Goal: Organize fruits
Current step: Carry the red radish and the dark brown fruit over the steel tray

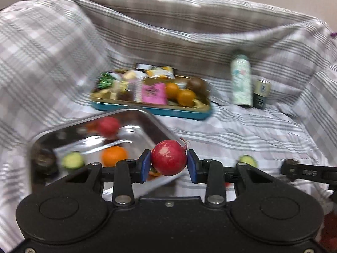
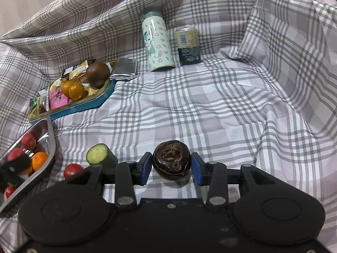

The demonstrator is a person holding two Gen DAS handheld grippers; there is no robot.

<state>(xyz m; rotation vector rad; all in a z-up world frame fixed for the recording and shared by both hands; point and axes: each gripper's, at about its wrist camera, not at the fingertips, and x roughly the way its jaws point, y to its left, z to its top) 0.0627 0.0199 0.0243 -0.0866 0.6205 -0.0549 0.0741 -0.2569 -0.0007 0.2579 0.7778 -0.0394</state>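
Almost nothing legible. The short can (image 2: 188,46) beside the patterned flask (image 2: 158,42) carries blocks of fine print on its pale upper band and dark lower band, too small to make out; the flask shows a cartoon animal and leaf shapes, no words. The pink packet (image 2: 57,99) in the blue tray (image 2: 92,105) has dark lettering, blurred past reading, and raised characters on the black tool (image 1: 309,172) at the left view's right edge stay unclear.
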